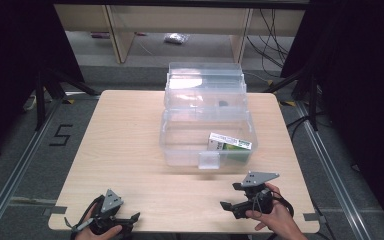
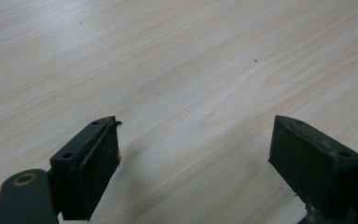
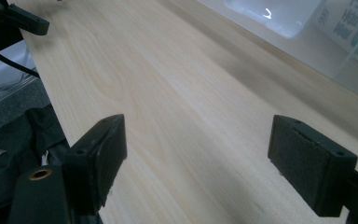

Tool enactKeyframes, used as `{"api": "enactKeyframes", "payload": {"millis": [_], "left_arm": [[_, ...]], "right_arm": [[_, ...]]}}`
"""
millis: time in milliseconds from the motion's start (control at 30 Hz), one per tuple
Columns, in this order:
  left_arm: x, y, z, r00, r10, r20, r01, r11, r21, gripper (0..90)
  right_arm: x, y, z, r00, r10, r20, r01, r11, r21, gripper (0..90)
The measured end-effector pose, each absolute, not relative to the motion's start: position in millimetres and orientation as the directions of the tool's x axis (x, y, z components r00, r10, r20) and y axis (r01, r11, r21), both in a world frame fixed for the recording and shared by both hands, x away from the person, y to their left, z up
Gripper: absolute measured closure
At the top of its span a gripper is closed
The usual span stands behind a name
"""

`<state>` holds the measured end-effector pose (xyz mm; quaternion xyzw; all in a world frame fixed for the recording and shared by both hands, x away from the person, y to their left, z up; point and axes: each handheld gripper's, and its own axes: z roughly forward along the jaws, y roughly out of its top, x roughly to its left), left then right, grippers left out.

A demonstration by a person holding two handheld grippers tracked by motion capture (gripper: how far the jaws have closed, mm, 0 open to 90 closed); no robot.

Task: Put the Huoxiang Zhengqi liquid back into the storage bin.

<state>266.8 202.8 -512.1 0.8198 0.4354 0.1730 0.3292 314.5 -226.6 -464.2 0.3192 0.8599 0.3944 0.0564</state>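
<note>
A clear plastic box stands open at the table's middle right, its lid raised behind it. Inside, at the right, lies a green and white carton, also visible through the box wall. My left gripper rests at the front left edge, held by a hand, open with bare wood between its jaws. My right gripper sits at the front right, in front of the box, open and empty.
The light wooden table has bare room left of the box. A latch tab sticks out from the box's front wall. Tripod legs, cables and shelving stand on the floor beyond the table.
</note>
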Motion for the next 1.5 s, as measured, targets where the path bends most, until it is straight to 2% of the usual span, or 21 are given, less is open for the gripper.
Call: {"api": "enactKeyframes", "payload": {"millis": [167,200,667,700,767,967,1000,1300,1367,1500], "left_arm": [[266,204,-511,0.578,0.816,-0.009,0.599,-0.416,0.685,15.3],[266,203,-511,0.575,0.818,-0.013,0.599,-0.41,0.688,15.4],[266,203,-511,0.573,0.819,-0.006,0.597,-0.413,0.688,15.3],[266,203,-511,0.575,0.818,-0.002,0.595,-0.417,0.687,15.3],[266,203,-511,0.571,0.821,-0.008,0.598,-0.41,0.688,15.3],[266,203,-510,0.584,0.812,-0.002,0.595,-0.427,0.681,15.3],[266,203,-510,0.584,0.811,0.0,0.594,-0.428,0.681,15.4],[266,203,-510,0.583,0.813,-0.001,0.597,-0.427,0.679,15.3],[266,203,-510,0.583,0.812,0.0,0.599,-0.43,0.675,15.3],[266,203,-510,0.585,0.811,0.002,0.594,-0.43,0.68,15.4]], "right_arm": [[309,-226,-470,-0.764,0.62,0.182,0.547,0.471,0.692,20.1],[310,-227,-473,-0.781,0.603,0.16,0.522,0.492,0.697,20.1],[299,-227,-488,-0.773,0.617,0.143,0.541,0.526,0.656,18.0],[295,-225,-489,-0.754,0.633,0.174,0.573,0.504,0.647,17.7],[295,-226,-489,-0.773,0.616,0.153,0.545,0.521,0.657,16.9],[288,-224,-491,-0.759,0.632,0.156,0.554,0.502,0.664,16.8],[290,-225,-492,-0.773,0.621,0.129,0.53,0.521,0.669,16.8],[290,-224,-491,-0.774,0.619,0.133,0.539,0.534,0.651,16.8],[289,-223,-491,-0.758,0.635,0.147,0.552,0.506,0.663,16.8],[291,-224,-490,-0.773,0.622,0.124,0.533,0.531,0.659,16.8]]}}
